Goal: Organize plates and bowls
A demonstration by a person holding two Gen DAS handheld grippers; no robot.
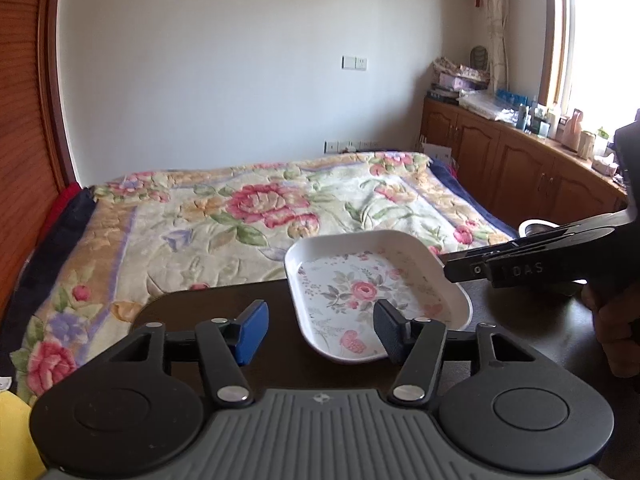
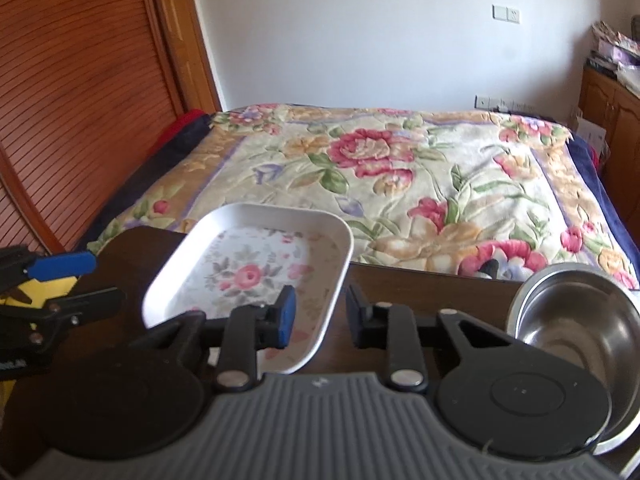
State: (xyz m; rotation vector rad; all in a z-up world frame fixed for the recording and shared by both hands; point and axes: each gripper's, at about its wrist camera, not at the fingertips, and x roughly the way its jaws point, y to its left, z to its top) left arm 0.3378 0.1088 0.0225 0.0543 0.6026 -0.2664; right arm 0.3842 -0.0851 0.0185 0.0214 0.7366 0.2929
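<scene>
One bed [image 1: 248, 216] with a floral blanket lay well beyond both grippers, past the far edge of the one dark table [image 1: 280, 360] over which they hovered. A run of wooden cabinets [image 1: 520, 160] stood off to the right of the left gripper, its top crowded with bottles and boxes too small to count.

On the table there was one white rectangular plate [image 1: 360, 296] with a rose pattern, directly ahead of the left gripper [image 1: 318, 330], whose blue and black fingers were spread wide and held nothing; the black finger overlapped the plate's near rim in that view, though contact could not be told.

One steel bowl [image 2: 576, 316] sat just to the right of the right gripper [image 2: 320, 316]. That gripper's fingers stood apart, straddling the near right edge of the plate; whether they touched it was unclear.

In the left wrist view, the right gripper's side bore pale letters reading roughly "DAS". A person's hand [image 1: 616, 320] gripped its handle at the right edge.
</scene>
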